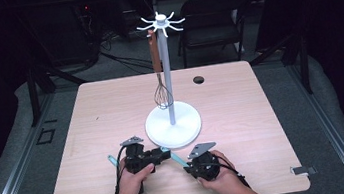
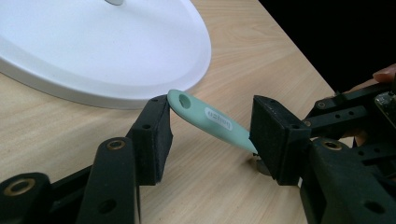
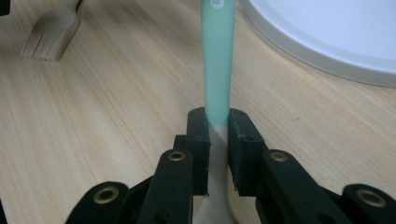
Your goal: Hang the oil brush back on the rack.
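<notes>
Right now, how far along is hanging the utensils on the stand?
Done: the whisk hangs on the stand. In hand: the right gripper clamps the mint-handled utensil, with the left gripper open around its handle end. Left: hanging it, then the brush.

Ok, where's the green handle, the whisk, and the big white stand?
green handle [image 2: 212,120], left gripper view, middle of the handle by its label.
whisk [image 1: 162,96], high view, its wire head.
white stand [image 1: 158,125], high view, bare part of its round base.

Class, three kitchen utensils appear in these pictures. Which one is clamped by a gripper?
The mint-green-handled utensil, clamped by the right gripper. The whisk hangs from the white stand, and the brush lies loose on the table.
</notes>
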Tool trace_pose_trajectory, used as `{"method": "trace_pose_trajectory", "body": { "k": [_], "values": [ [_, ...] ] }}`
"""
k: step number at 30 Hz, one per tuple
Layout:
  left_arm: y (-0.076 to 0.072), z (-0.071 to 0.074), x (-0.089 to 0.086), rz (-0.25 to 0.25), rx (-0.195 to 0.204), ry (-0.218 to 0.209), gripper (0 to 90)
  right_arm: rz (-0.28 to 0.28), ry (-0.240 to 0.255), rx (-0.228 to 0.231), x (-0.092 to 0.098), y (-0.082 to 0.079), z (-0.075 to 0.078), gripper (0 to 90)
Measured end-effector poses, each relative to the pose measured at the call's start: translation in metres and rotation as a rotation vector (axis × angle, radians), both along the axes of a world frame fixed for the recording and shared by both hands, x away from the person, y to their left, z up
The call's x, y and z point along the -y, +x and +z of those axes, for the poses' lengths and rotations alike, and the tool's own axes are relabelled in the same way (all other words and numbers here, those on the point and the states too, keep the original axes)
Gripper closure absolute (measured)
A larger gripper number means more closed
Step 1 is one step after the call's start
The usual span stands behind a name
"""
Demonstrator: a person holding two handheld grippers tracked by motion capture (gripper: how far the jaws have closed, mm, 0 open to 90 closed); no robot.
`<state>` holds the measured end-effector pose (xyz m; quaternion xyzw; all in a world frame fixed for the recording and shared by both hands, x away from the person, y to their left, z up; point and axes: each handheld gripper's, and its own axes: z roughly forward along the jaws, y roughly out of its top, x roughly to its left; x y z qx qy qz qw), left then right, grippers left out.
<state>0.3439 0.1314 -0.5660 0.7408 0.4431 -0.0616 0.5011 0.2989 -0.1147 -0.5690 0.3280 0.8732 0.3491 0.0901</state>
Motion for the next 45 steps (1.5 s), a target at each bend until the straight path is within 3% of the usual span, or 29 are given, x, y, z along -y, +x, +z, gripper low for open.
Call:
{"method": "trace_pose_trajectory", "body": {
  "k": [5, 10, 18, 24, 31, 35, 40, 45],
  "values": [
    [-0.002, 0.004, -0.001, 0.015, 0.013, -0.035, 50.7, -0.013, 0.045, 0.021, 0.001, 0.000, 0.004, 80.5],
    [-0.006, 0.007, 0.004, 0.014, 0.028, -0.017, 49.5, -0.018, 0.091, 0.045, -0.001, 0.000, 0.009, 80.6],
    [-0.009, 0.008, 0.003, 0.035, 0.004, -0.064, 48.8, -0.017, 0.131, 0.072, -0.008, 0.000, 0.012, 80.5],
    [-0.013, 0.009, 0.002, 0.022, 0.004, -0.089, 57.1, -0.025, 0.169, 0.066, -0.010, 0.003, 0.014, 80.5],
    [-0.018, 0.014, 0.006, 0.004, 0.046, -0.087, 66.1, -0.017, 0.204, 0.076, -0.014, 0.002, 0.019, 80.5],
    [-0.018, 0.014, 0.005, 0.009, 0.059, -0.115, 69.9, -0.011, 0.218, 0.079, -0.016, 0.002, 0.020, 80.4],
    [-0.020, 0.018, 0.006, -0.004, 0.091, -0.108, 76.0, -0.005, 0.216, 0.083, -0.018, 0.002, 0.019, 80.0],
    [-0.020, 0.023, 0.004, -0.006, 0.109, -0.111, 77.7, -0.006, 0.222, 0.096, -0.015, 0.000, 0.022, 73.6]
  ]
}}
